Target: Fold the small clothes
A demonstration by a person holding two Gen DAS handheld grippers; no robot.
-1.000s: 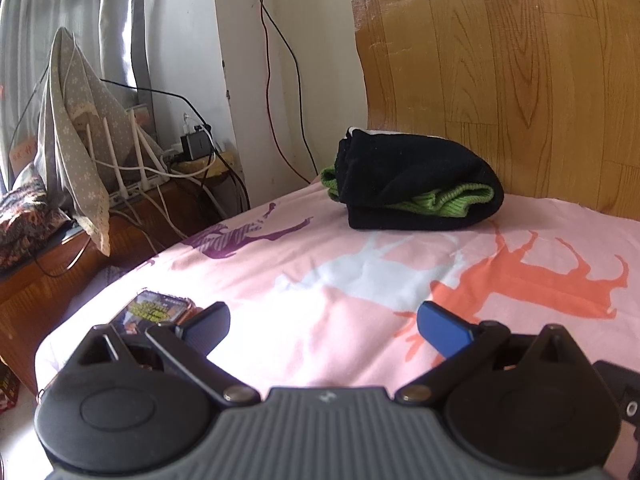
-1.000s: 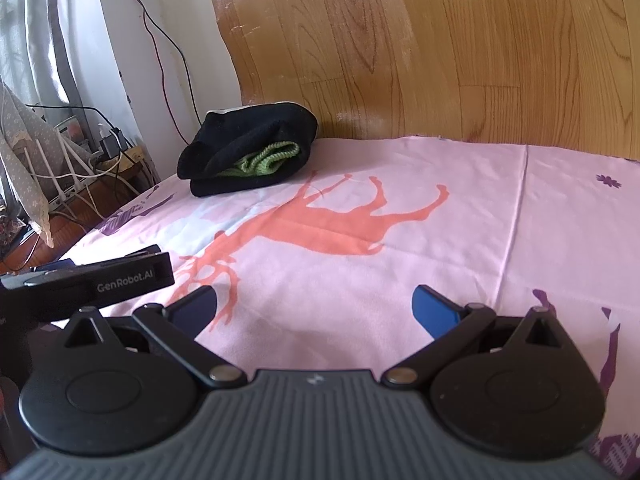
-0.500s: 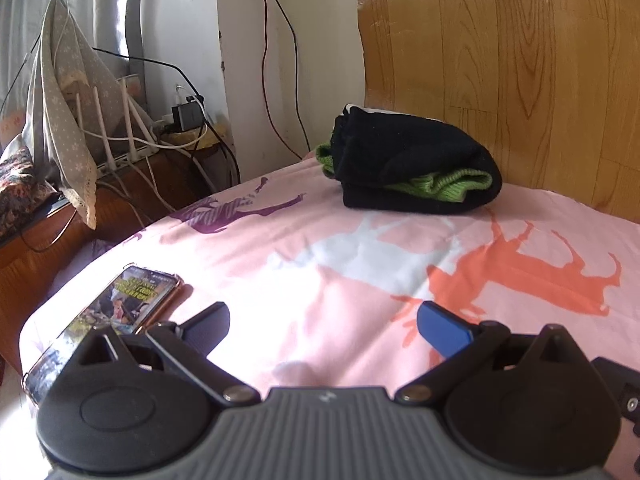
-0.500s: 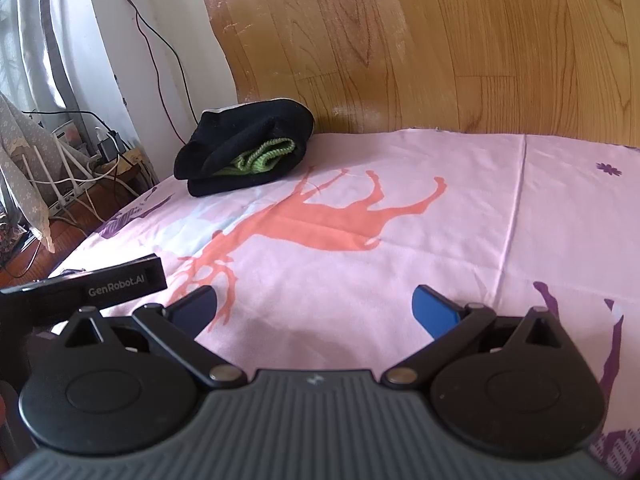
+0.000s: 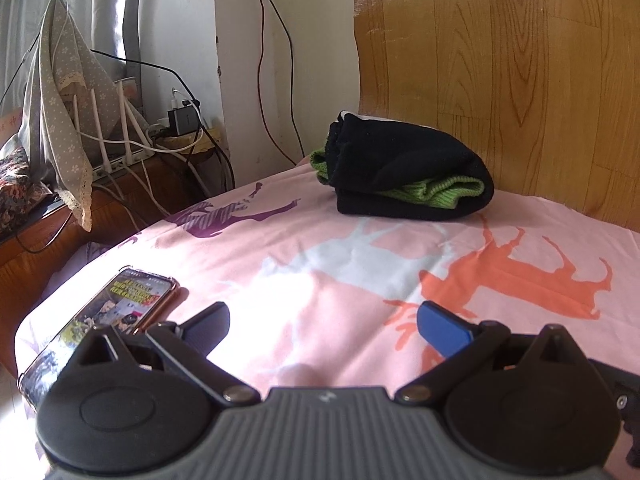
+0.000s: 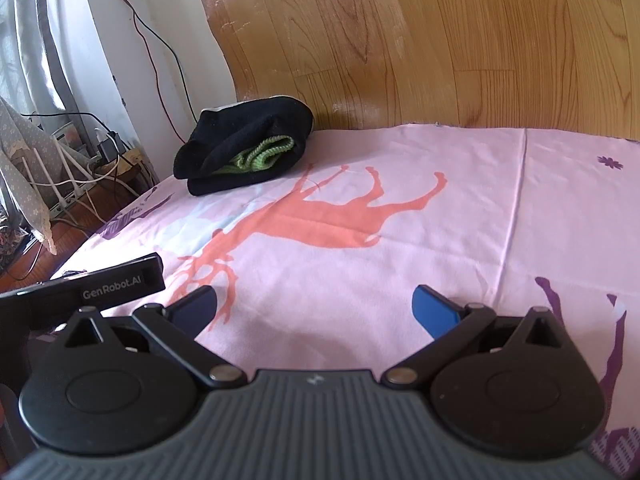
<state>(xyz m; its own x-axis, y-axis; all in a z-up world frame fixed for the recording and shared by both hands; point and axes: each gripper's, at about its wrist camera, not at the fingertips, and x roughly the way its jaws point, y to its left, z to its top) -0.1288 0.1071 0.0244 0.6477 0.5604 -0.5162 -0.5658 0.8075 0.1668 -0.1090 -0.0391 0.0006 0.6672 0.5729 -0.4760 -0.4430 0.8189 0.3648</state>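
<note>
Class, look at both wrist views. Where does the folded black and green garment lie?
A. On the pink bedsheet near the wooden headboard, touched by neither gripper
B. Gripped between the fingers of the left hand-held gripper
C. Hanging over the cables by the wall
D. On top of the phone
A: the folded black and green garment rests on the pink bedsheet close to the wooden headboard, far ahead of both open hand-held grippers.
</note>
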